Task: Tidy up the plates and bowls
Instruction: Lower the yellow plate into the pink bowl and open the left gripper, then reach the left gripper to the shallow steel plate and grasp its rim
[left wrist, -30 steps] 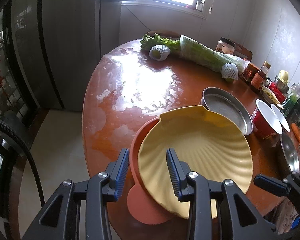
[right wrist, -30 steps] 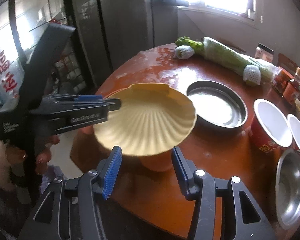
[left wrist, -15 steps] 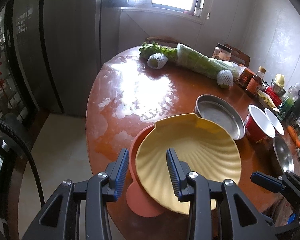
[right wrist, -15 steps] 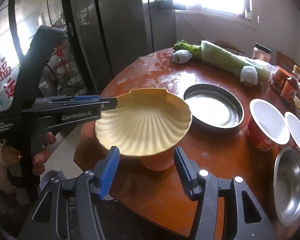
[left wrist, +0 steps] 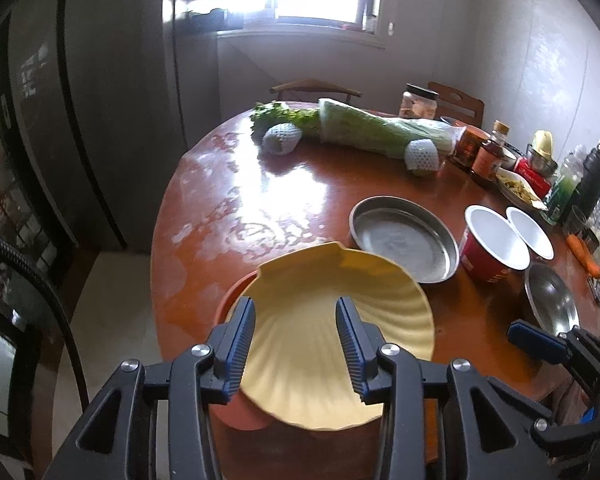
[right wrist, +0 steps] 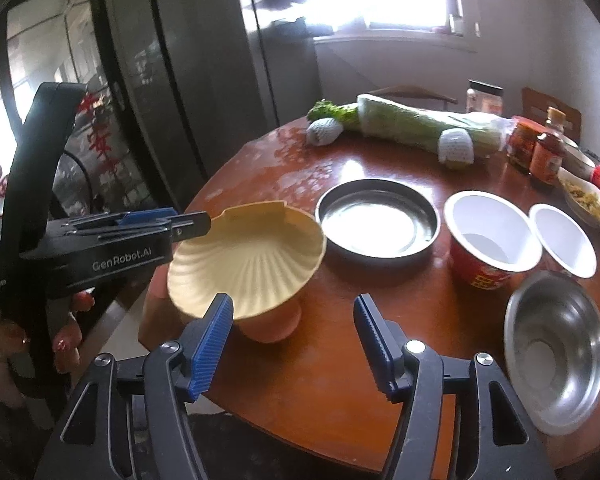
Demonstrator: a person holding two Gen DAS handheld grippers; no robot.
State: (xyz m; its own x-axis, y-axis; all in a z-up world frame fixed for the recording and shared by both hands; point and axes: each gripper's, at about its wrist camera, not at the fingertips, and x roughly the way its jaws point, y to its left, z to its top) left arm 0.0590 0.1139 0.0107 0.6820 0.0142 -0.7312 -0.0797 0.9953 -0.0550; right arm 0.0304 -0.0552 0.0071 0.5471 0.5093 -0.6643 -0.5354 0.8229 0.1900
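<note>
A long wrapped cabbage point(left wrist: 372, 132) lay across the far side of the round wooden surface point(left wrist: 260, 208), leafy greens point(left wrist: 280, 114) at its left end. Two net-wrapped fruits point(left wrist: 282, 139) sat just beside it, one at each end. Jars and sauce bottles point(left wrist: 488, 152) crowded the far right edge. A carrot point(left wrist: 584, 254) lay at the right. A dark refrigerator point(right wrist: 204, 80) stood to the left.
</note>
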